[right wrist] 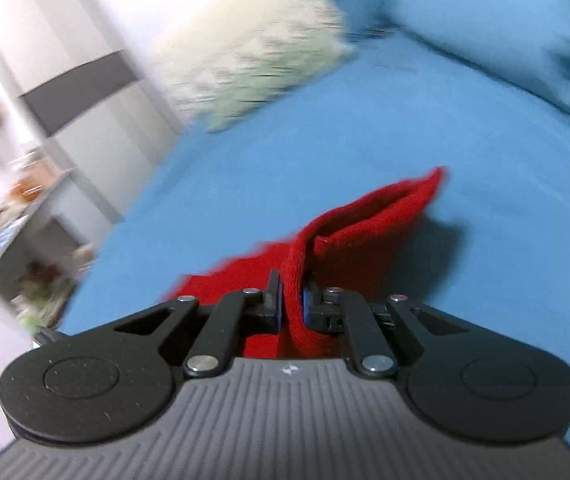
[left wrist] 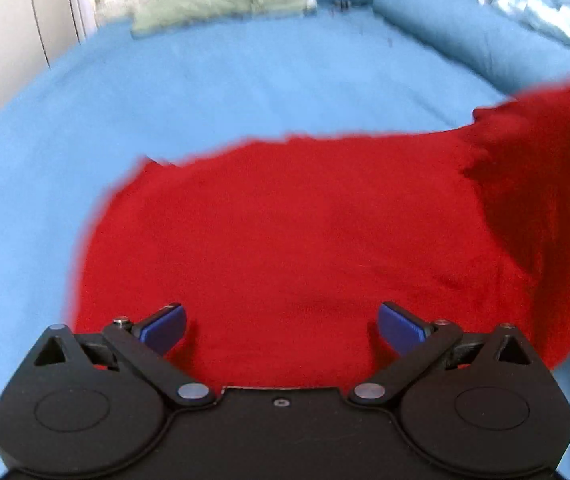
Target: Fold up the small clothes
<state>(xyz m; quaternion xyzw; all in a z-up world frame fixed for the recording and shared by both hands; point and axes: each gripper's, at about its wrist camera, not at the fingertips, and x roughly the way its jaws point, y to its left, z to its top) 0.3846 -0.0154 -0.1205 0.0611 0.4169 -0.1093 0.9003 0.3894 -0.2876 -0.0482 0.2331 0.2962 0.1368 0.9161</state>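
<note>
on the blue bed sheet [left wrist: 245, 92], a soft, light red knitted garment [left wrist: 305, 240] is pinched at its three o'clock edge by the right gripper [right wrist: 292, 304]; the left gripper [left wrist: 281, 326] is held open above its near hem, where limp cloth is best taken.

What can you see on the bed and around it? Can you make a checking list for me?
Surface: blue bed sheet, mostly smooth.
Job's things: red garment spread on the sheet, one edge lifted at the right.
Clutter: pale green-and-cream pillow, rolled blue blanket, light blue bedding at the far end.
Grippers: left gripper open above the garment, holding nothing; right gripper shut on a fold of the garment.
Cables: nothing seen.
Surroundings: white wardrobe and a blurred cluttered shelf beside the bed.
</note>
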